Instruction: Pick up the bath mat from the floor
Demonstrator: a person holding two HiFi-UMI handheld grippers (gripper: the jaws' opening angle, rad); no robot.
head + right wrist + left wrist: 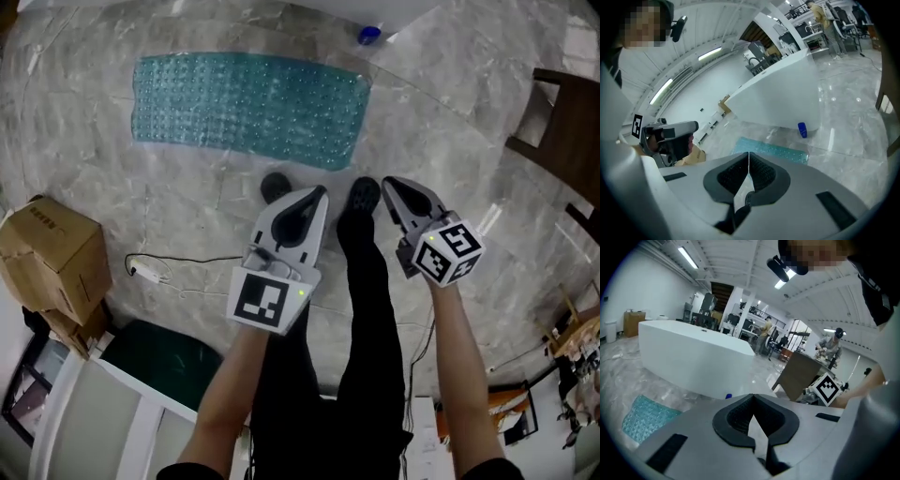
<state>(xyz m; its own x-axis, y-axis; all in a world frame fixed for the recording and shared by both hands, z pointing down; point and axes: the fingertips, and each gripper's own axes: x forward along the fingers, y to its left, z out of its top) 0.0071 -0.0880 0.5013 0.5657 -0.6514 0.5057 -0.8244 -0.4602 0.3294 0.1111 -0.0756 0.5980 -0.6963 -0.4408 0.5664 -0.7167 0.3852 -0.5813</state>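
The teal bath mat (248, 108) lies flat on the marble floor ahead of the person's feet; it also shows as a strip in the right gripper view (771, 151) and as a corner at the lower left of the left gripper view (644, 417). My left gripper (322, 190) is held above the floor short of the mat, tips together, nothing between them (753, 395). My right gripper (386, 180) hangs beside it, also shut and empty (749, 153). Both are clear of the mat.
A white bathtub (689, 355) stands just beyond the mat, a blue bottle (368, 35) at its foot. Cardboard boxes (52, 253) and a white cable (150, 272) lie at the left. A dark wooden chair (562, 141) stands at the right. The person's black shoes (361, 197) are between the grippers.
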